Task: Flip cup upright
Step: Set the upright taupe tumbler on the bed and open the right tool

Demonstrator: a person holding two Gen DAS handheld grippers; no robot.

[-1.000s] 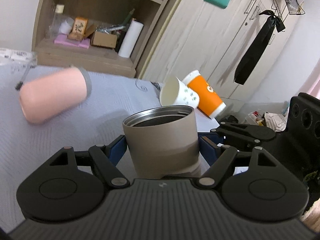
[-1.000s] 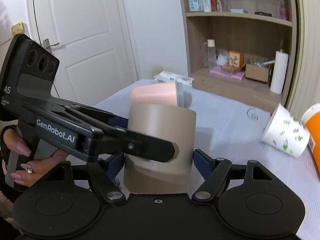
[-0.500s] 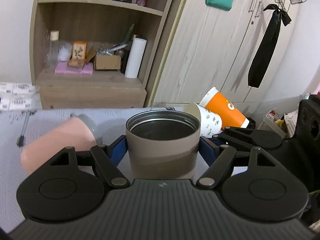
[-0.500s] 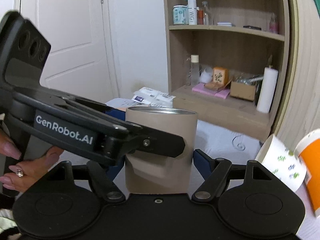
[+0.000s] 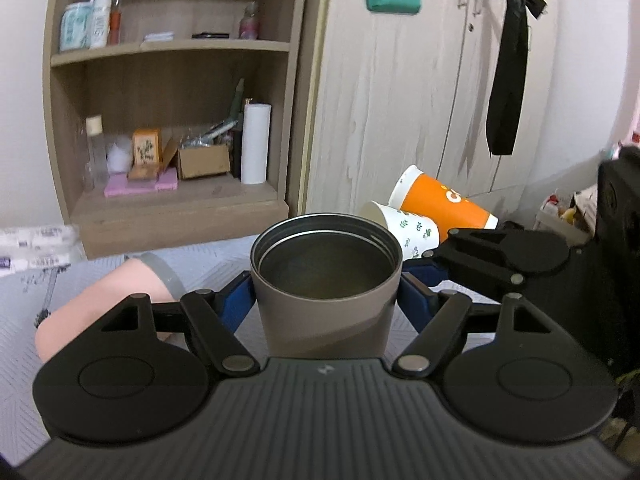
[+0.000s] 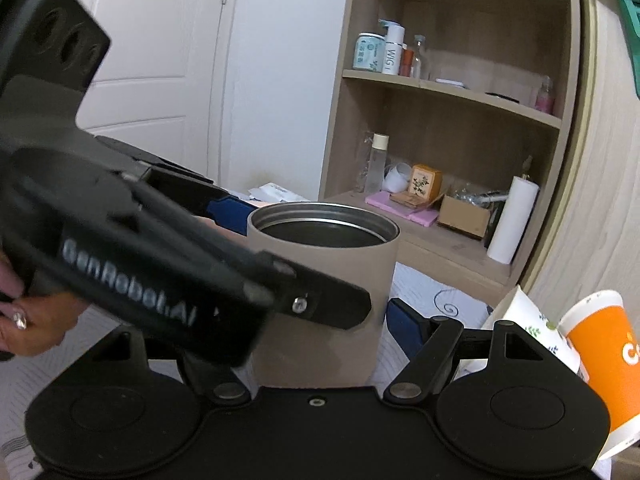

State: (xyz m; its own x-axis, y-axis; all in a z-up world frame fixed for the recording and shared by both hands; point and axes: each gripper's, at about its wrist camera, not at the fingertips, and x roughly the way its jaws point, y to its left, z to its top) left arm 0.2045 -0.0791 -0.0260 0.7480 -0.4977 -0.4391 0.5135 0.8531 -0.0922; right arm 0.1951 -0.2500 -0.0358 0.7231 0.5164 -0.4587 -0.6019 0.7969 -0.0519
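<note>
A taupe metal cup (image 5: 326, 292) stands mouth up between both grippers; it also shows in the right wrist view (image 6: 320, 304). My left gripper (image 5: 326, 296) has its blue pads against the cup's sides. My right gripper (image 6: 320, 320) also has pads at the cup's sides, and the left gripper's body crosses in front of it. The cup's base is hidden behind the gripper bodies, so I cannot tell if it rests on the table.
A pink cup (image 5: 112, 300) lies on its side at the left on the grey cloth (image 5: 224, 256). A white patterned paper cup (image 5: 404, 228) and an orange paper cup (image 5: 440, 204) lie tipped at the right. A wooden shelf (image 5: 176, 208) stands behind.
The taupe cup has turned from tilted to upright while held by both grippers, and both cameras have tilted up, so more of the shelf shows.
</note>
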